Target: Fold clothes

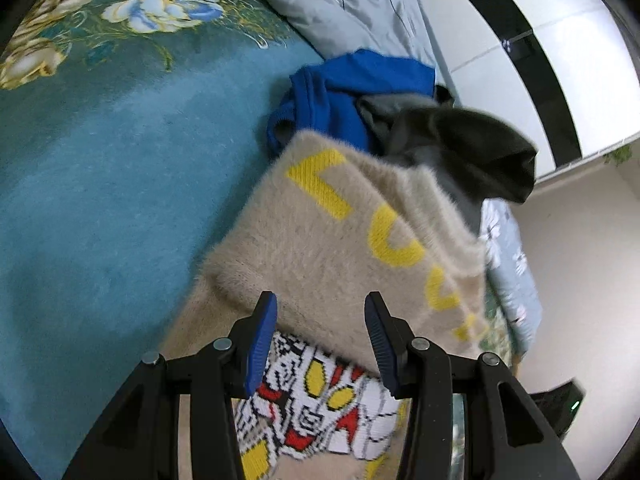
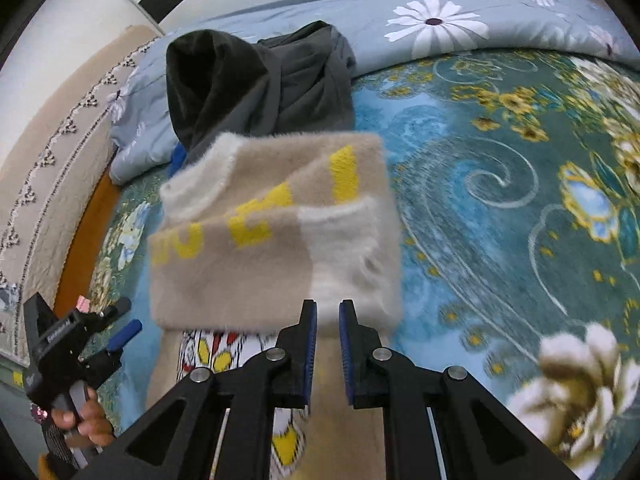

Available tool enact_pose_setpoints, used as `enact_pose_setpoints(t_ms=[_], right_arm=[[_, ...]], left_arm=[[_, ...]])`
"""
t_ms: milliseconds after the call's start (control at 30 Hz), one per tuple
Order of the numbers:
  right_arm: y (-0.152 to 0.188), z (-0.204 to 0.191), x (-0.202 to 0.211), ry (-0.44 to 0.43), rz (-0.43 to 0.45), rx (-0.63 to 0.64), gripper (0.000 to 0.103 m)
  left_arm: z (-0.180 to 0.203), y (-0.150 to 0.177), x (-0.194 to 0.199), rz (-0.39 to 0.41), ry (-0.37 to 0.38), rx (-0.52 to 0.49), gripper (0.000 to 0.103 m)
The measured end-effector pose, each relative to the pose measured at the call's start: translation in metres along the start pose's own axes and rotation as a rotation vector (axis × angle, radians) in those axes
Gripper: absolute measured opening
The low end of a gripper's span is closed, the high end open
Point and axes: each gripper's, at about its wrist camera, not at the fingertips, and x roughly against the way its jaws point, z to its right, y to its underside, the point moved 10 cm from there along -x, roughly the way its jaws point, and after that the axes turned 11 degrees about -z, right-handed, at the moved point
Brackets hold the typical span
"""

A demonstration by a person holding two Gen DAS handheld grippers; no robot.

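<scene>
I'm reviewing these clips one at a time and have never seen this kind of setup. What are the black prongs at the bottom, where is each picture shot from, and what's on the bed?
There is no robot here: a person holds a two-finger claw in each hand, and each claw carries a wide-angle camera looking along its fingers. One picture looks past the left claw, the other past the right claw; the black prongs are their fingers. The right view also shows the left claw and the hand gripping it.

On the teal floral bedspread lies a fuzzy beige sweater with yellow letters, partly folded over itself. Behind it sit a dark grey garment and a blue garment.

The left claw is open and empty. The right claw's fingers stand nearly together at the sweater's edge; whether they pinch it is unclear.
</scene>
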Motion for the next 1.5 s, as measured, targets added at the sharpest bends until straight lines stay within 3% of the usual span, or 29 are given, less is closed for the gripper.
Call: enact_pose_setpoints(t_ms=[67,267,533,900,1067,1267,1500], right_arm=[[0.010,0.005,0.009,-0.007,0.003,-0.013,0.022],[0.048,0.013,0.033,-0.054,0.000,-0.065,0.024],[0.102,0.026,0.046,-0.073,-0.035,-0.074,0.036],[0.172,0.047,0.004,-0.135,-0.181,-0.224,0.039],[0.186,0.043,-0.012,-0.140,-0.229,-0.232,0.046],[0.192,0.036,-0.019,-0.142,-0.255,-0.226,0.047],[0.213,0.021,-0.025,-0.170,-0.317,-0.219,0.043]], left_arm=[[0.014,0.006,0.006,0.013,0.010,0.006,0.047],[0.024,0.024,0.023,-0.005,-0.038,-0.004,0.047],[-0.015,0.054,0.046,-0.027,-0.133,0.015,0.047],[-0.072,0.096,0.042,-0.133,-0.313,0.012,0.052],[-0.081,0.108,0.031,-0.227,-0.296,0.007,0.058],[-0.086,0.119,0.019,-0.314,-0.316,-0.014,0.058],[-0.090,0.126,0.018,-0.332,-0.309,-0.004,0.057]])
